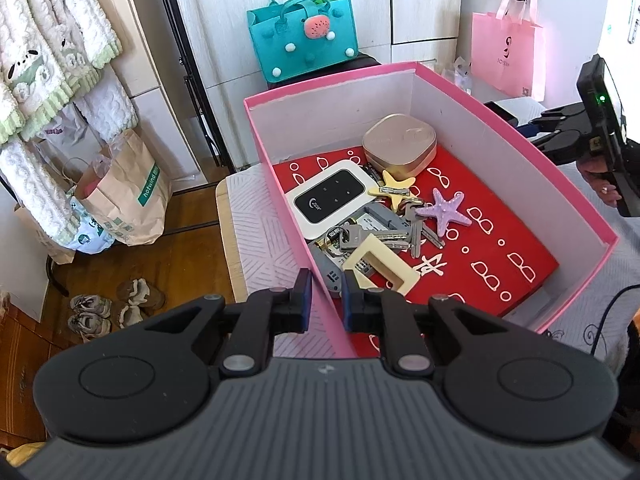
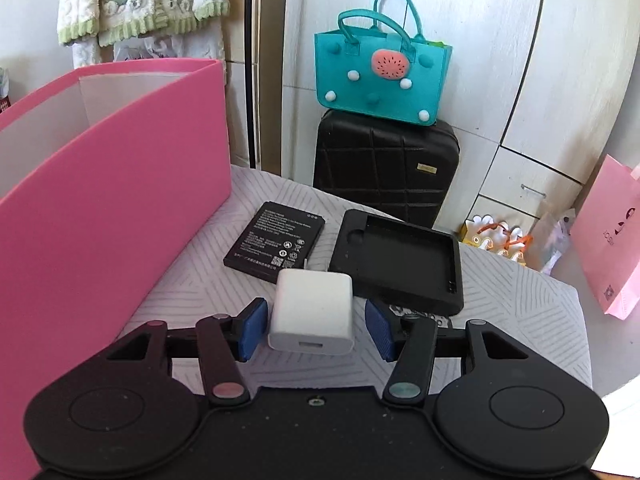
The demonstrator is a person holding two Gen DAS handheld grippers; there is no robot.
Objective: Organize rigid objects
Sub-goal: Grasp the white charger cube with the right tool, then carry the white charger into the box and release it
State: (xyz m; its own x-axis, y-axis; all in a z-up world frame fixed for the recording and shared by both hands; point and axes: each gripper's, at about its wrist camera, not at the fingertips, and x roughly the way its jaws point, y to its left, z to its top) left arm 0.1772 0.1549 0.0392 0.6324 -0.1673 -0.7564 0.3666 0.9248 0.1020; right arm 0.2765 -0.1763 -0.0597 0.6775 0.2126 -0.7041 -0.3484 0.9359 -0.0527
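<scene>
Upright, white charger [image 2: 311,312], port toward right gripper [image 2: 316,330].

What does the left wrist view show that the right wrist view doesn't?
Only the left wrist view shows the box's inside: white router, gold case, keys, yellow and purple starfish, with the left claw clamped on the near box wall. It also catches the right claw from outside.

Only the right wrist view shows the items outside on the table: white charger between the right claw's open pads, untouched, battery, black tray, black suitcase.

Both show the pink box, teal bag and pink bag.
</scene>
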